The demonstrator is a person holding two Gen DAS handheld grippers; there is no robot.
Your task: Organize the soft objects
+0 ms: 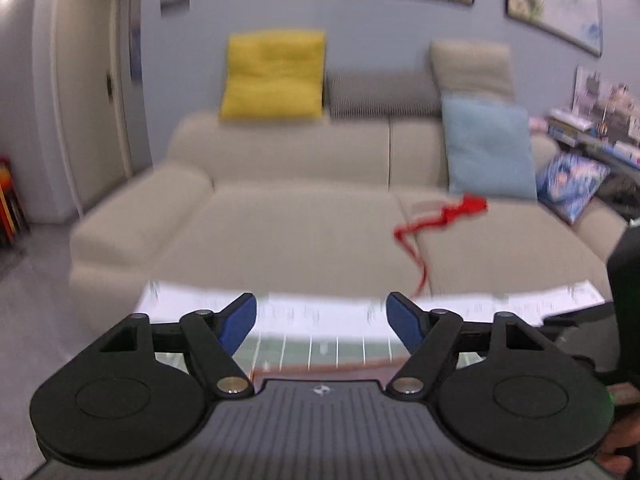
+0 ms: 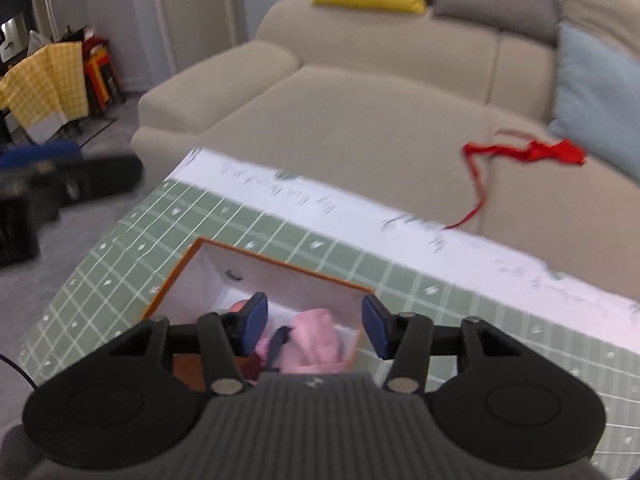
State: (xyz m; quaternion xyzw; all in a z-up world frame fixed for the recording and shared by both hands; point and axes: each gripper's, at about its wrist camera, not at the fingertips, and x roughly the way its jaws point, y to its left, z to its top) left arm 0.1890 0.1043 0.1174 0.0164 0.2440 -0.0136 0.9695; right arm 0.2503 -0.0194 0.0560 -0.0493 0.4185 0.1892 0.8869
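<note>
Box (image 2: 224,280): orange-rimmed, white inside, on the checked tabletop (image 2: 360,264); pink cloth (image 2: 316,340) lies in it.
Red ribbon (image 2: 524,152): on the sofa (image 2: 360,120), near a blue cushion (image 2: 596,96).
Right gripper (image 2: 316,326): wide apart, empty, above the box.
Left gripper (image 1: 322,322): wide apart, empty.
</note>
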